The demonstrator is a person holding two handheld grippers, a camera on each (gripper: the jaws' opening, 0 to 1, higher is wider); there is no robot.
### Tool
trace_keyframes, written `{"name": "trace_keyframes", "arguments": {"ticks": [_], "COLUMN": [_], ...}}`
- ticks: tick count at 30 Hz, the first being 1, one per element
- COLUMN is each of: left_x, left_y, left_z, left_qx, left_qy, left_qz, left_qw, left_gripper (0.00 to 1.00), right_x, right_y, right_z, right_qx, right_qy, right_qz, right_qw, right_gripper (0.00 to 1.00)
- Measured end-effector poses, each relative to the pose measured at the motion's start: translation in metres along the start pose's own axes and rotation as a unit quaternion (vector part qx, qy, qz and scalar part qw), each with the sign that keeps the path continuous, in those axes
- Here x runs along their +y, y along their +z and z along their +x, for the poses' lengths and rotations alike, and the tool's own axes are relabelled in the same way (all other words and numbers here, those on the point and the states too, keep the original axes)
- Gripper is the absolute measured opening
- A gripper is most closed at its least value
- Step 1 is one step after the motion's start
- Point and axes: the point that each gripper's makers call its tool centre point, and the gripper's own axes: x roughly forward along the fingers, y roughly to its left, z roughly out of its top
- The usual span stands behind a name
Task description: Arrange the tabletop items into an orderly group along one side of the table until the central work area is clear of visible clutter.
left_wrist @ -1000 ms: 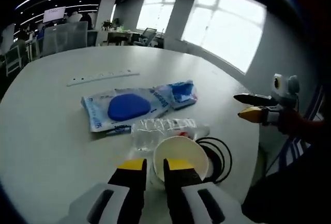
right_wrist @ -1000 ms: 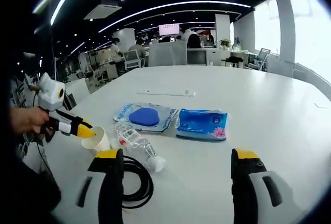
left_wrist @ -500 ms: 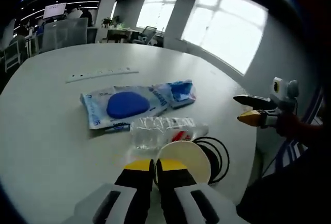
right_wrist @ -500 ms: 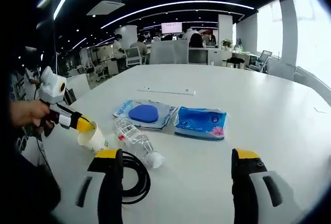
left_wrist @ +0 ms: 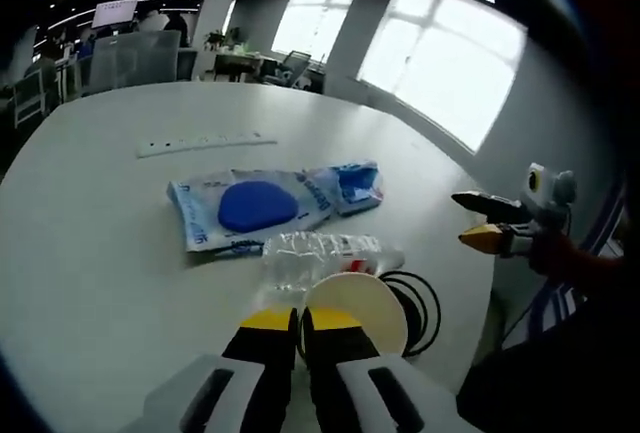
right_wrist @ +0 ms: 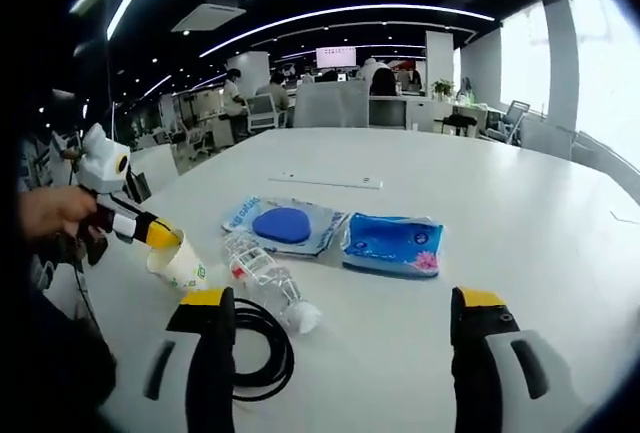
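Observation:
My left gripper is shut on the rim of a white paper cup, and the cup hangs tilted just above the table. In the right gripper view, the left gripper holds the paper cup at the left. Beside the cup lies a crushed clear plastic bottle, with a black cable coil next to it. Further off lie a packet with a blue oval and a blue tissue pack. My right gripper is open, holds nothing, and hovers near the table's edge.
A long white strip lies on the round white table beyond the packets. A hand holds the left gripper. Office desks, chairs and people stand far behind; windows are on one side.
The left jaws have closed tighter on the cup's rim, and the cup has been lifted and tipped. The right gripper has stayed open and nearly still.

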Motion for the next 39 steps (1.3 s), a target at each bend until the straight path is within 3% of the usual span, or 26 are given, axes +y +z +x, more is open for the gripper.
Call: {"name": "trace_keyframes", "arguments": {"ticks": [7,18,39], "left_x": [0.017,0.070,0.139], "left_y": [0.016,0.052,0.081], "left_z": [-0.010,-0.014,-0.005], "left_qx": [-0.005,-0.023,-0.026], "left_qy": [0.015,0.049,0.092], "left_qz": [-0.001,-0.016,-0.047], "left_qw": [0.9999,0.9984,0.9944], "left_gripper": [0.01,0.01,0.01], "right_x": [0.002,0.010,0.006], "right_y": [0.002,0.003,-0.009], "right_z": [0.001,0.004,0.002], "right_qx": [0.003,0.017,0.032], "right_qy": [0.009,0.033,0.032], "right_qz": [0.003,0.008,0.013], "right_qw": [0.9999,0.9993,0.9989], "right_gripper": [0.90,0.99,0.98]}}
